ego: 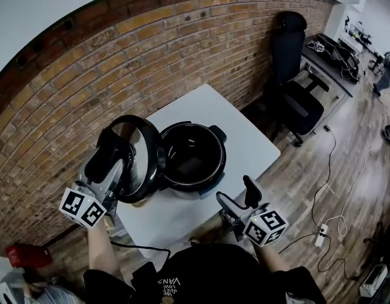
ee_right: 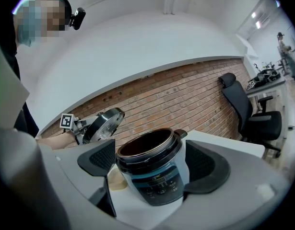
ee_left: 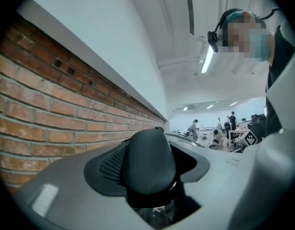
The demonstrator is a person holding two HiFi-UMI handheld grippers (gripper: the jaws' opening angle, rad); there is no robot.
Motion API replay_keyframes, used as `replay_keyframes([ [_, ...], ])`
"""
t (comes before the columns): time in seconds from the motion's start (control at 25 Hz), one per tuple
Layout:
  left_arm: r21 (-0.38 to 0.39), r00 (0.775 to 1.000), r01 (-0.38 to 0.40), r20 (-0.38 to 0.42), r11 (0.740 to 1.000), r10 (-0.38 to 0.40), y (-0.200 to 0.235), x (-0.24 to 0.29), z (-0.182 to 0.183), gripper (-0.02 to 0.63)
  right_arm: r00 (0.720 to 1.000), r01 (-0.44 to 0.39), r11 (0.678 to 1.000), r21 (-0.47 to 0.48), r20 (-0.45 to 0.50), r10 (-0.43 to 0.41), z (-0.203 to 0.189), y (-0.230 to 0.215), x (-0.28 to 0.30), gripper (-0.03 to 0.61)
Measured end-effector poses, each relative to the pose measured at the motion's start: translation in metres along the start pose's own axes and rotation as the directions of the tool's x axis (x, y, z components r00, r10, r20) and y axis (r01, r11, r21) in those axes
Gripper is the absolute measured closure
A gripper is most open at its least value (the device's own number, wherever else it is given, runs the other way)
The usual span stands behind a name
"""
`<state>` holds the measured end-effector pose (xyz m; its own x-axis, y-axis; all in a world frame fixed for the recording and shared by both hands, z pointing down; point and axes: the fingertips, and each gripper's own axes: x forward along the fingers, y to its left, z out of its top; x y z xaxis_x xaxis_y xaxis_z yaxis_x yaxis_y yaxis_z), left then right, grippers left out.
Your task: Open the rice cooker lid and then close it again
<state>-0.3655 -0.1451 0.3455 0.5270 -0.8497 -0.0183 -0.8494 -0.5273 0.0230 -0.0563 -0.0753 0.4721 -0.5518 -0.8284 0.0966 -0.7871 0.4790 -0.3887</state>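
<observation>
Open step done: left tool (ego: pixel 115 156) pinches lid (ego: pixel 141 145) left of rice cooker (ego: pixel 210 171), right tool (ego: pixel 238 194) spread, empty; next, reseat lid squarely.

The person wears a black short-sleeved T-shirt (ego: pixel 207 274) with white lettering, and a small black head camera (ee_right: pixel 78 17) above it. The left gripper (ego: pixel 115 145) and right gripper (ego: pixel 239 195) are grey with black mesh-textured jaws, each carrying a white cube of black square markers.
</observation>
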Motion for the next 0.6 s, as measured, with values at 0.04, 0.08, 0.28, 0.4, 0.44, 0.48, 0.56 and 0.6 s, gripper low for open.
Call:
replay_keyframes([
  [0.04,-0.008,1.0,-0.03,-0.004,1.0,0.03,0.005,-0.011,-0.004,0.336,1.0,-0.008,1.0,0.001,-0.003,0.008,-0.001,0.003,0.002,0.127],
  [0.08,-0.017,0.998,-0.056,-0.009,0.998,0.055,0.009,-0.022,-0.009,0.336,1.0,-0.017,1.0,0.003,-0.006,0.017,-0.003,0.006,0.004,0.127],
  [0.28,-0.077,0.987,-0.16,-0.029,0.984,0.158,0.02,-0.072,-0.034,0.336,0.998,-0.057,0.998,0.002,-0.023,0.057,-0.009,0.021,0.014,0.127],
  [0.4,-0.122,0.978,-0.209,-0.036,0.97,0.206,0.023,-0.099,-0.049,0.336,0.997,-0.07,0.998,0.001,-0.03,0.07,-0.012,0.027,0.017,0.127],
  [0.44,-0.136,0.974,-0.225,-0.037,0.965,0.222,0.023,-0.107,-0.054,0.336,0.997,-0.073,0.997,0.0,-0.033,0.073,-0.013,0.029,0.017,0.127],
  [0.48,-0.149,0.971,-0.239,-0.039,0.96,0.236,0.023,-0.115,-0.059,0.336,0.997,-0.075,0.997,-0.001,-0.036,0.075,-0.014,0.03,0.017,0.127],
  [0.56,-0.168,0.965,-0.264,-0.043,0.95,0.26,0.023,-0.129,-0.067,0.336,0.996,-0.076,0.997,-0.002,-0.04,0.076,-0.015,0.033,0.016,0.127],
  [0.6,-0.176,0.962,-0.274,-0.047,0.945,0.27,0.023,-0.135,-0.07,0.336,0.996,-0.076,0.997,-0.004,-0.041,0.075,-0.016,0.034,0.016,0.127],
])
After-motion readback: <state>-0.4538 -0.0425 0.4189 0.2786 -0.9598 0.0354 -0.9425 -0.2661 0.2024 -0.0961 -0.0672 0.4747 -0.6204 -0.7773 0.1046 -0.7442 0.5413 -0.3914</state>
